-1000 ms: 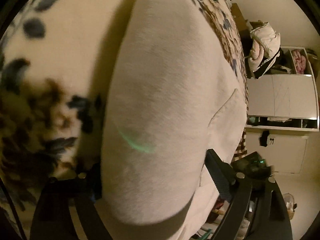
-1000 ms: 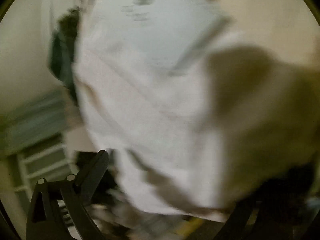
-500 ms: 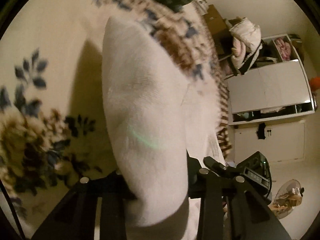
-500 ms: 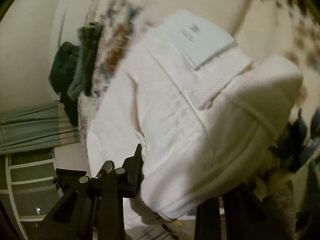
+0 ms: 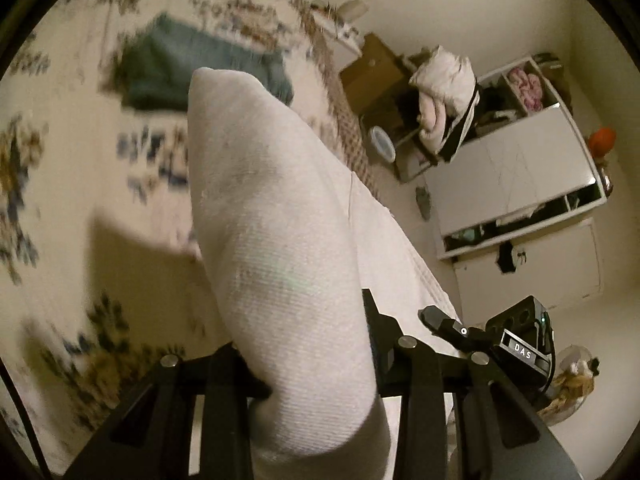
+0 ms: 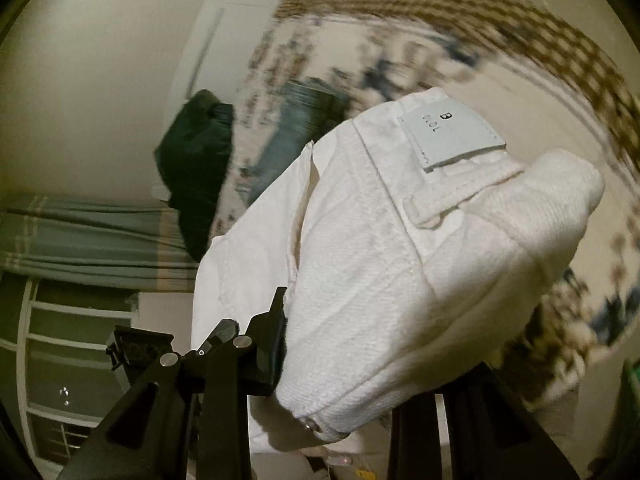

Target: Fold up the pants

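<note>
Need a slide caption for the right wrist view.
Right claw shut on the waistband of white pants, lifted over a floral bedspread.

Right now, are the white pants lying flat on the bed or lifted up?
Lifted. The white pants hang bunched, clamped in both the right tongs and left tongs, above the floral bedspread.

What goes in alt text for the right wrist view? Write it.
White jeans, waistband and pale label patch showing, are clamped in the right tongs above a floral bedspread. Dark clothes lie further back.
</note>
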Tool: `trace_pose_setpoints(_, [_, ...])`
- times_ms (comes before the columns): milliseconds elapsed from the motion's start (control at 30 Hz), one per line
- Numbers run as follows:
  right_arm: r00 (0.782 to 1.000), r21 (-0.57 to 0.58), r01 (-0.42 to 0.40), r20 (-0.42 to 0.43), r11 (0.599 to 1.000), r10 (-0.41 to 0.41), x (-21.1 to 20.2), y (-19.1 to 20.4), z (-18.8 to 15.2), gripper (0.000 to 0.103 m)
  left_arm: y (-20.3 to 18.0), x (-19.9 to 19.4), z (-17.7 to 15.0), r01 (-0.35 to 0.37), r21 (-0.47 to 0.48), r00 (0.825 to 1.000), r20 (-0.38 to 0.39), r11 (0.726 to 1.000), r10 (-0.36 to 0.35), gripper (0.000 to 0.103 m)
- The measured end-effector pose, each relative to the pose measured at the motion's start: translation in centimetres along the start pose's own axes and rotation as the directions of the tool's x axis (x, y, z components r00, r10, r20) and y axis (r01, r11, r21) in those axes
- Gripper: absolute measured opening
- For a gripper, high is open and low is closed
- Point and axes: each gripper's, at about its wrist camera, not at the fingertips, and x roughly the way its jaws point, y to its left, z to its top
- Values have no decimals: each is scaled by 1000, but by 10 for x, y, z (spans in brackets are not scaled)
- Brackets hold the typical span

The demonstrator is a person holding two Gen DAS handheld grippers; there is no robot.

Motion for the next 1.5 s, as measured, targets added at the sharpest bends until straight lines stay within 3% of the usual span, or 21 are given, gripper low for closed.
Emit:
trace_pose_setpoints(233, [997, -113, -74, 20, 991, 77, 62, 107, 101, 31, 7, -16, 140, -9, -16, 995, 101, 1000, 10, 30])
trace_pose_setpoints(367, [994, -163, -105, 16, 981, 109, 131, 154, 170, 31, 33, -7, 223, -44, -17, 988, 144, 999, 47, 30])
trace_pose_setpoints(500, [993, -189, -112, 10, 976, 116, 210, 175, 228, 31, 75, 20, 287, -72, -13, 985, 153, 997, 73, 30])
trace_pose_setpoints(600, [996, -194, -91, 3, 977, 94, 273, 169, 260, 31, 119, 54, 329, -90, -21, 988, 127, 996, 92, 31])
trace_pose_setpoints(700, [999, -165, -30, -24, 986, 26, 339, 135, 274, 31, 177, 107, 341, -173, -34, 984, 44, 984, 174, 38])
trace_pose_setpoints(800, [990, -109, 79, -109, 991, -91, 395, 88, 269, 32, 229, 151, 327, -281, -84, 958, -84, 956, 274, 44])
trace_pose_setpoints(833, [985, -97, 99, -130, 990, -111, 403, 75, 266, 34, 237, 154, 317, -292, -82, 955, -84, 953, 285, 50])
trace_pose_setpoints(867, [983, -83, 101, -145, 991, -112, 407, 65, 263, 35, 242, 153, 309, -309, -75, 950, -74, 948, 304, 66])
trace_pose_setpoints(900, [984, -64, 86, -148, 994, -95, 407, 58, 262, 36, 247, 149, 302, -303, -86, 952, -64, 949, 298, 72])
trace_pose_setpoints(967, [980, -47, 73, -180, 996, -81, 405, 54, 263, 41, 248, 143, 293, -302, -113, 953, -68, 947, 296, 72])
trace_pose_setpoints(1000, [976, -56, 94, -192, 994, -103, 403, 58, 263, 58, 242, 137, 292, -335, -119, 942, -71, 935, 328, 72])
trace_pose_setpoints(1033, [964, -89, 154, -205, 984, -170, 401, 65, 264, 81, 233, 131, 291, -368, -115, 929, -72, 923, 362, 72])
trace_pose_setpoints(1100, [936, -239, 247, -193, 939, -295, 392, 91, 259, 93, 210, 117, 288, -443, -71, 896, -47, 894, 441, 73])
trace_pose_setpoints(1133, [911, -332, 322, -148, 887, -386, 385, 107, 254, 95, 196, 110, 284, -473, -44, 881, -21, 880, 473, 76])
trace_pose_setpoints(1167, [869, -435, 410, -79, 801, -488, 379, 124, 250, 95, 180, 102, 279, -527, -10, 850, 4, 850, 527, 86])
trace_pose_setpoints(1267, [779, -576, 546, 80, 608, -623, 364, 156, 240, 96, 158, 87, 271, -610, 30, 792, 57, 792, 608, 90])
trace_pose_setpoints(1367, [753, -607, 577, 138, 547, -643, 349, 172, 241, 97, 137, 72, 259, -657, 45, 753, 93, 753, 651, 96])
trace_pose_setpoints(1500, [743, -622, 603, 210, 499, -636, 318, 195, 229, 97, 119, 55, 257, -672, 14, 737, 111, 741, 667, 96])
